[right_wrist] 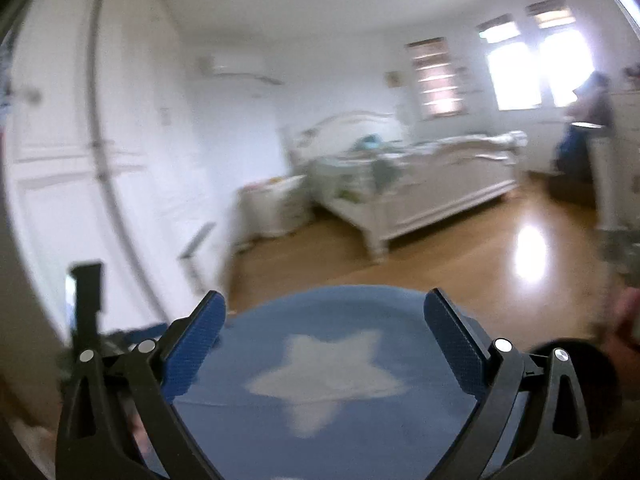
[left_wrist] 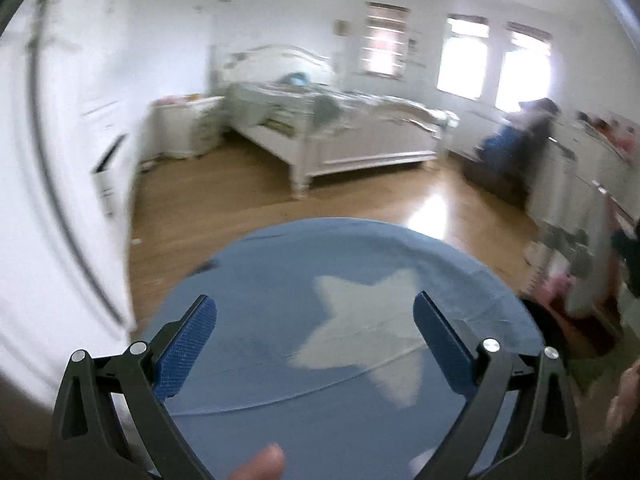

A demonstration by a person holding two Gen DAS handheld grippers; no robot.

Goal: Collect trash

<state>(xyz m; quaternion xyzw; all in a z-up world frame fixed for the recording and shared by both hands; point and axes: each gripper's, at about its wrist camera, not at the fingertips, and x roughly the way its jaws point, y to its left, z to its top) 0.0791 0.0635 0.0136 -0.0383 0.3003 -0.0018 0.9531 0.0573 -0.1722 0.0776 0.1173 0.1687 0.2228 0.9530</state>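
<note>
My left gripper (left_wrist: 314,300) is open, its blue pads (left_wrist: 188,344) spread wide with nothing between them. Below it lies a round blue surface with a white star (left_wrist: 280,280). My right gripper (right_wrist: 325,296) is open too and empty, over the same blue star surface (right_wrist: 360,312). A dark round object (left_wrist: 560,332) sits at that surface's right edge, blurred; it also shows low right in the right wrist view (right_wrist: 568,384). No piece of trash is clear in these blurred frames. A small pale speck (left_wrist: 136,240) lies on the wood floor by the wardrobe.
A white bed (left_wrist: 340,132) stands across the wood floor (left_wrist: 240,208), with a nightstand (left_wrist: 184,124) to its left. A white wardrobe (left_wrist: 60,160) lines the left side and a white dresser (left_wrist: 580,168) the right. A person (right_wrist: 596,100) stands by the windows.
</note>
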